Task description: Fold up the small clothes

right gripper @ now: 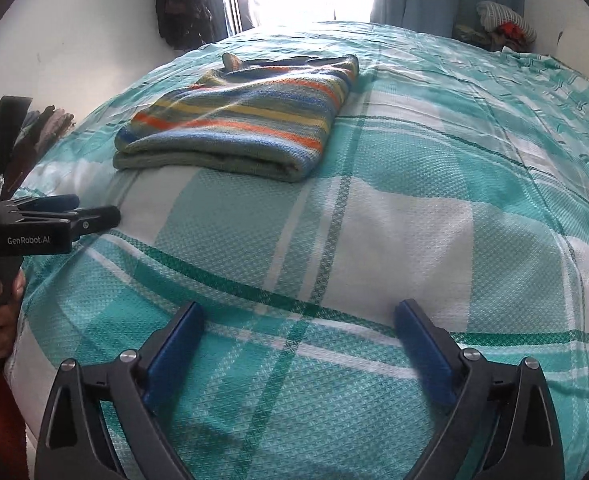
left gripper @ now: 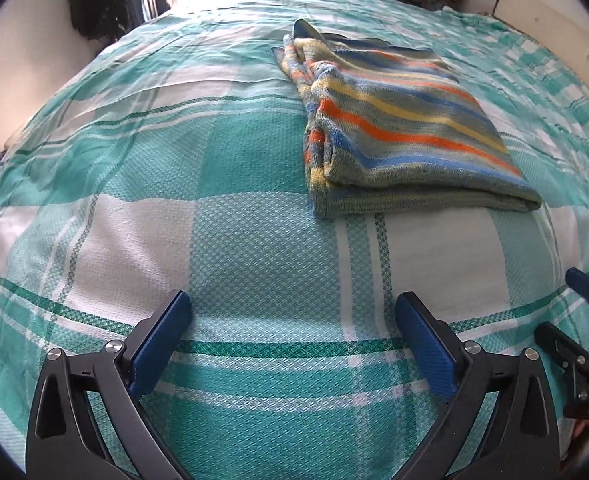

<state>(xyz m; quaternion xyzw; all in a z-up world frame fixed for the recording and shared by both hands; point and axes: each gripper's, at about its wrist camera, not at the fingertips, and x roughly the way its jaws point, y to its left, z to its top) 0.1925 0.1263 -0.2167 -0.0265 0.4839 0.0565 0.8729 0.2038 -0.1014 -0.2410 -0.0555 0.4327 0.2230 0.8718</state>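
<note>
A striped garment [left gripper: 398,120] in blue, orange, yellow and grey lies folded in a neat rectangle on the teal-and-white checked bedsheet [left gripper: 234,240]. It also shows in the right wrist view [right gripper: 246,116], ahead and to the left. My left gripper [left gripper: 292,308] is open and empty, low over the sheet, short of the garment. My right gripper [right gripper: 298,316] is open and empty, also short of it. The left gripper shows from the side in the right wrist view [right gripper: 94,212]; the right gripper's fingers [left gripper: 586,284] show at the left view's right edge.
White walls [right gripper: 74,40] border the bed on the left and the far right. Dark clothes hang on the left wall [right gripper: 182,12]. A pile of clothes [right gripper: 502,24] sits at the far right corner. A bright window lies beyond the bed.
</note>
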